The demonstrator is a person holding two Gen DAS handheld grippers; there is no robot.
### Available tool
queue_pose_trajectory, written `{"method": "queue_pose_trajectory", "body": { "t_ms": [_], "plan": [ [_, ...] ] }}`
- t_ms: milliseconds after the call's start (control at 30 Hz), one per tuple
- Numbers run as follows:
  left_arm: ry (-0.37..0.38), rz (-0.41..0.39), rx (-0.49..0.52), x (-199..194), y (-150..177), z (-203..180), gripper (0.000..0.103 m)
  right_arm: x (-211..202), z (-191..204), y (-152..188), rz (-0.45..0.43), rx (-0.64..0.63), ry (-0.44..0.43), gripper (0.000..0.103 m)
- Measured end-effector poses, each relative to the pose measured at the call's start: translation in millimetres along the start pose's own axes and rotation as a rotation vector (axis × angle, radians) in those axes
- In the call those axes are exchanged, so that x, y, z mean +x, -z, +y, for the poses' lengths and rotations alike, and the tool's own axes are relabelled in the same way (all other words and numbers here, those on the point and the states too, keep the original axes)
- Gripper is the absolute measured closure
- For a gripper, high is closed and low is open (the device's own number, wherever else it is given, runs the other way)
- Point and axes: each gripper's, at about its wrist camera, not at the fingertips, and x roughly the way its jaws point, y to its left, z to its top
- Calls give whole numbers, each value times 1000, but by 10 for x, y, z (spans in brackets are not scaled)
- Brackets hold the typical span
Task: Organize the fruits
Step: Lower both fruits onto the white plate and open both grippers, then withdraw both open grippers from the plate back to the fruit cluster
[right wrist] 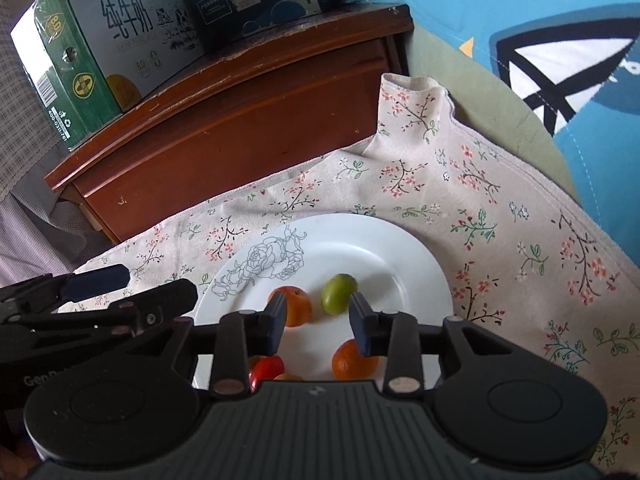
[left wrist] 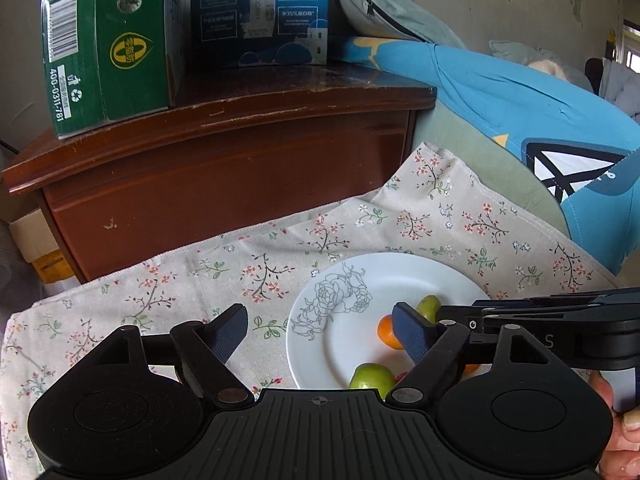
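Observation:
A white plate point(right wrist: 384, 248) with a rose drawing lies on a floral cloth point(right wrist: 500, 220). On it are two oranges point(right wrist: 298, 304) point(right wrist: 352, 362), a green fruit point(right wrist: 338, 292) and a red tomato point(right wrist: 266, 368). My right gripper point(right wrist: 318, 320) is open and empty, low over the plate among the fruits. In the left wrist view the plate point(left wrist: 360, 280) holds an orange point(left wrist: 386, 332) and two green fruits point(left wrist: 429, 306) point(left wrist: 372, 376). My left gripper point(left wrist: 320, 332) is open and empty, at the plate's left edge. The right gripper's fingers point(left wrist: 520, 312) reach in from the right.
A brown wooden cabinet point(left wrist: 224, 168) stands behind the cloth, with a green milk carton point(left wrist: 108, 40) and a blue box point(left wrist: 260, 12) on top. A blue patterned quilt point(left wrist: 540, 120) and a pillow point(left wrist: 384, 8) lie to the right.

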Motion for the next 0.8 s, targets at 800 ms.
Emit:
{"method": "queue_pose_trajectory", "body": {
  "t_ms": [800],
  "plan": [
    [-73,133,-91,-605,598,337,19,-432,205,429,40,-42,-35,58]
  ]
}}
